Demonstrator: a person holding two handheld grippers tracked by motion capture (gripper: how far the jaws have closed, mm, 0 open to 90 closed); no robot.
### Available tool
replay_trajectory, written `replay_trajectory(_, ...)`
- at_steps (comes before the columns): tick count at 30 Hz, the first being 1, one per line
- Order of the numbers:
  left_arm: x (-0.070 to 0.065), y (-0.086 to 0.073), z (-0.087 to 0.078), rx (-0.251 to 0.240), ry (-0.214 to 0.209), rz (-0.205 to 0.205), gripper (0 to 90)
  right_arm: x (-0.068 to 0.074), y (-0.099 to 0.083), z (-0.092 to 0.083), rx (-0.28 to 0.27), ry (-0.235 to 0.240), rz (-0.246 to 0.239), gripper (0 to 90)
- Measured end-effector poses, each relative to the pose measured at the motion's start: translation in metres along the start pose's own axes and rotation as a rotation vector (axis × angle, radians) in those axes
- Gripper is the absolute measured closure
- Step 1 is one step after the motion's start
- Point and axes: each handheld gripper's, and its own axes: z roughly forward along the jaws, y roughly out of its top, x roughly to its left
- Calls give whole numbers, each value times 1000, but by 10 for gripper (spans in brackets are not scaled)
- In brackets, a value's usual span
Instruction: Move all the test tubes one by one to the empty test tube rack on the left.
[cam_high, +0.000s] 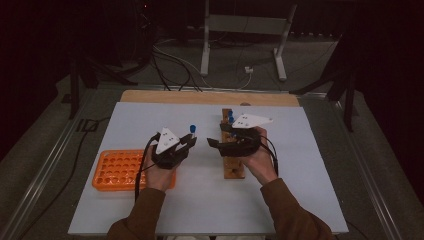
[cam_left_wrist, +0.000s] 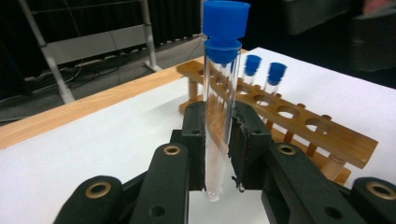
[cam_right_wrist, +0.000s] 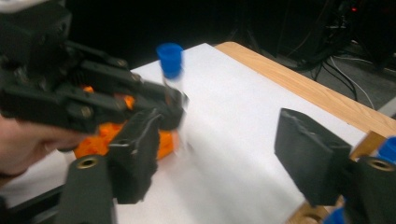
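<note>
Left claw (cam_left_wrist: 218, 154) pinching upright tube (cam_left_wrist: 219, 116); right claw (cam_right_wrist: 219, 158) spread, empty; wooden rack (cam_left_wrist: 299, 126) beside, orange rack (cam_high: 117, 169) near.

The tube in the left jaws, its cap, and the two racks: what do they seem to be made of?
Tube: clear and glossy, glass or hard plastic; the rack shows through it. Cap: matte blue, likely plastic. Long rack: light brown with visible grain, apparently wood. Orange rack: uniform bright colour with moulded holes, probably plastic.

Brown sleeves, black claws (cam_high: 191, 141)
</note>
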Motion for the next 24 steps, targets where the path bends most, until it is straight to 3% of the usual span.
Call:
replay_trajectory(1,2,-1,-3,0,5,-8,782,-1,-3,-4,-6,-8,8,223)
replay_trajectory(9,14,-14,-20,16,36,-40,783,-4,-12,-13,-4,-35,19,98)
replay_trajectory(13,16,-22,-32,3,32,-68,782,-5,-17,-19,-3,-49,19,52)
replay_trajectory(21,17,-38,-56,-14,29,-105,782,-8,-30,-36,-9,-68,21,37)
replay_trajectory(24,19,-43,-61,-11,5,-119,782,-10,-34,-41,-14,-69,32,37)
